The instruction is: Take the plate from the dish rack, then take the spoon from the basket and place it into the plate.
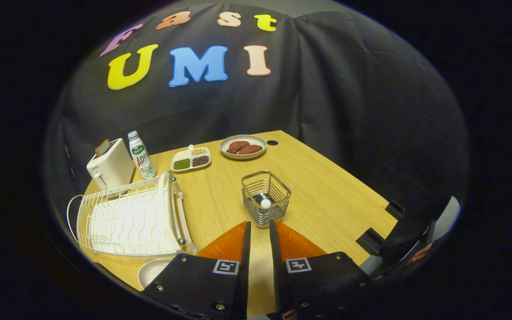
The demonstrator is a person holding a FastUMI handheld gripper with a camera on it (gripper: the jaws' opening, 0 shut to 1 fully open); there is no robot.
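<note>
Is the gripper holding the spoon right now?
No. The gripper holds nothing between its narrowly parted fingers, and the spoon stands in the wire basket just ahead of them.

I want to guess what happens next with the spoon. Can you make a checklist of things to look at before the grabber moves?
1. Plate out of the dish rack: ok. A pale plate lies on the table beside the gripper, just in front of the rack.
2. Gripper free: ok. Its fingers stand slightly apart with nothing between them.
3. Spoon where expected: ok. Its white rounded end shows inside the wire basket.
4. Aim: ok. The basket sits just ahead of the fingertips.
5. Gap wide enough for the spoon: cannot tell.
6. Plate bare: cannot tell, as the gripper partly hides it.
</note>
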